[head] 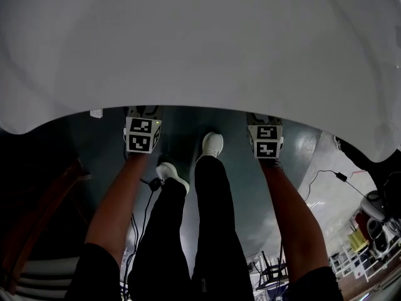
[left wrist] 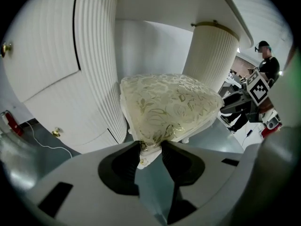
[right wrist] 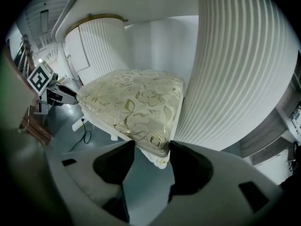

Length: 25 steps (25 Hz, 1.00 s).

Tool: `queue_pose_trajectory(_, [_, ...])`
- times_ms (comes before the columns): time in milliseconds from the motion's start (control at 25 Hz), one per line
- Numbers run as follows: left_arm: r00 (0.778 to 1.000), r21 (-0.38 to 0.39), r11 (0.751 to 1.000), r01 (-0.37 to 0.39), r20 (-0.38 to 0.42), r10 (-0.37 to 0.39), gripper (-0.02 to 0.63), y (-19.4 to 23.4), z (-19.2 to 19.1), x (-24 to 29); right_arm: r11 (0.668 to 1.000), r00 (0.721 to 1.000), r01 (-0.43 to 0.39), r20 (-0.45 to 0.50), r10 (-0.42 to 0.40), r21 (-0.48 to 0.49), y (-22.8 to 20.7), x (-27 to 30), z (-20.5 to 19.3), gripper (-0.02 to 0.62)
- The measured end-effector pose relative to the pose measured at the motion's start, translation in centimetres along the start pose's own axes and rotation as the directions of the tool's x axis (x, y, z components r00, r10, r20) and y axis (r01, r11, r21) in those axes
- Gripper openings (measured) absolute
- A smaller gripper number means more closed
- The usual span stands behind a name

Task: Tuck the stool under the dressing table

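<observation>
The stool (left wrist: 171,102) has a cream cushion with a gold floral pattern and white trim. It stands between the dressing table's two ribbed white pedestals (left wrist: 96,55) (left wrist: 214,55), under the white tabletop (head: 200,42). My left gripper (left wrist: 151,147) is shut on the cushion's near left corner, and the fabric is pinched between the pads. My right gripper (right wrist: 151,147) is shut on the stool's (right wrist: 134,102) near right corner, beside the right pedestal (right wrist: 230,69). In the head view the tabletop hides the stool and both sets of jaws. Only the marker cubes of the left gripper (head: 143,135) and right gripper (head: 266,141) show.
The person's legs and white shoes (head: 213,144) stand between the two arms on the dark floor. A cable (right wrist: 84,135) lies on the floor left of the stool. White drawer fronts with brass knobs (left wrist: 5,48) are at the left. Another person (left wrist: 267,60) stands far off. Clutter (head: 369,231) sits at the right.
</observation>
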State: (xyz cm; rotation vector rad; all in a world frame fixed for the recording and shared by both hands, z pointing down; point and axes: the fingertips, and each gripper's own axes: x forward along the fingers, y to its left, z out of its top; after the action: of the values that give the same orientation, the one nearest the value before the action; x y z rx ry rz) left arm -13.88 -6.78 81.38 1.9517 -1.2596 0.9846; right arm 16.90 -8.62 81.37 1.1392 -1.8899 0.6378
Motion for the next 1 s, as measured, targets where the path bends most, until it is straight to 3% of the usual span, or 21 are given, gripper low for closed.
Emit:
queue_pose_trajectory(800, [0.999, 0.038, 0.998, 0.039, -0.024, -0.038, 0.158, 0.1, 1.0, 0.6, 1.000, 1.000, 0.004, 0.015, -0.004, 0.022, -0.4, 0.2, 0.5, 0.247])
queue_pose_trajectory(1000, [0.999, 0.066, 0.997, 0.042, 0.010, -0.043, 0.163, 0.3, 1.2, 0.4, 1.000, 0.999, -0.002, 0.036, 0.003, -0.013, -0.4, 0.2, 0.7, 0.247])
